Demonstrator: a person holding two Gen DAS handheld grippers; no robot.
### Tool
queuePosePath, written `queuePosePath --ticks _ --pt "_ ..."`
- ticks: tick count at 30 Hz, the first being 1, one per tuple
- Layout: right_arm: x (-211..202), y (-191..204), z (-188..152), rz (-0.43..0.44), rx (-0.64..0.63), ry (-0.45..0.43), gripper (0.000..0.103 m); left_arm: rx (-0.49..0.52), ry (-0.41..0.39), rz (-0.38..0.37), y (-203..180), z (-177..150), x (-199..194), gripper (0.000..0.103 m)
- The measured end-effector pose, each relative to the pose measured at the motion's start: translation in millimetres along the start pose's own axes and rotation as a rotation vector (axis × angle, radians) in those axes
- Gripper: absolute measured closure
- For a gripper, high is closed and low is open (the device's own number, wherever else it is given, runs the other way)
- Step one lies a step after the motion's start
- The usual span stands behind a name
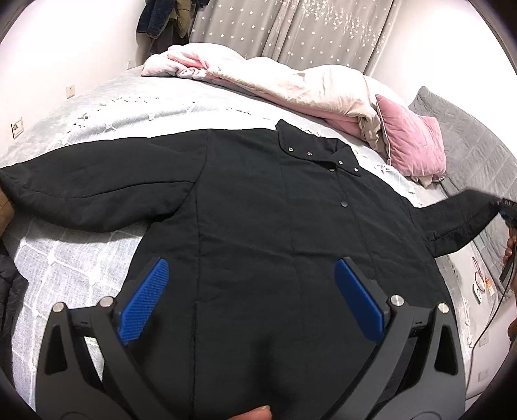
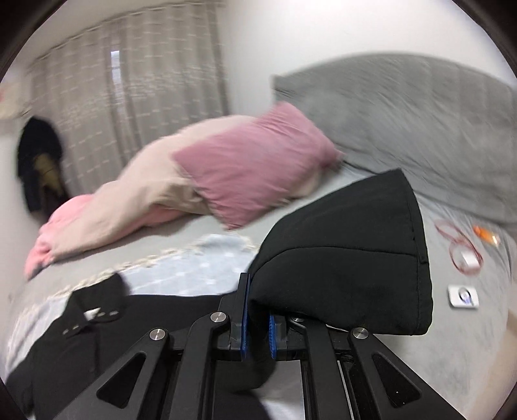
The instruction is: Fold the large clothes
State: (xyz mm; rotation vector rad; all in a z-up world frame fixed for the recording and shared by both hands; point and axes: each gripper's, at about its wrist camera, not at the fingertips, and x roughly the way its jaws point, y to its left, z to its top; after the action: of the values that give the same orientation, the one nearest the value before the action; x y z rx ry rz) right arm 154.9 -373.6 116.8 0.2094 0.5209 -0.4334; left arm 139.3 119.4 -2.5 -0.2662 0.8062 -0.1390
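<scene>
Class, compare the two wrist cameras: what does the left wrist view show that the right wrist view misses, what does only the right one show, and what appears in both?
Only the left wrist view shows the open left gripper hovering over the black jacket spread flat, with its far sleeve stretched out.

Only the right wrist view shows the right gripper shut on the sleeve cuff, lifted off the bed, and a white card.

Both show the jacket, the pink pillow, the grey headboard cushion and the starred curtain.
</scene>
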Motion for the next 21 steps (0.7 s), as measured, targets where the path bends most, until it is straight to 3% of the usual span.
queuePosePath --ticks 7,10,11,13,14,17,21 --pt "-17 136 -43 0.164 -0.241 0.000 0.092 -0.029 0.024 -0.022 2 2 5 0.001" --pt "-8 179 -81 0.273 -0.275 0.113 0.084 -0.041 0.037 -0.030 3 1 7 0.001" --pt "0 192 -99 0.357 -0.276 0.196 0.073 -0.043 0.045 -0.034 4 1 9 0.001" --pt "17 205 -129 0.470 -0.263 0.355 0.052 -0.043 0.066 -0.061 4 1 12 0.001" --pt "25 209 -146 0.521 -0.232 0.432 0.052 -0.044 0.083 -0.083 3 1 15 0.001" --pt "29 200 -170 0.584 -0.143 0.496 0.052 -0.040 0.112 -0.113 0 -2 18 0.001" --pt "24 157 -176 0.579 0.006 0.468 0.047 0.000 0.118 -0.140 -11 -5 18 0.001"
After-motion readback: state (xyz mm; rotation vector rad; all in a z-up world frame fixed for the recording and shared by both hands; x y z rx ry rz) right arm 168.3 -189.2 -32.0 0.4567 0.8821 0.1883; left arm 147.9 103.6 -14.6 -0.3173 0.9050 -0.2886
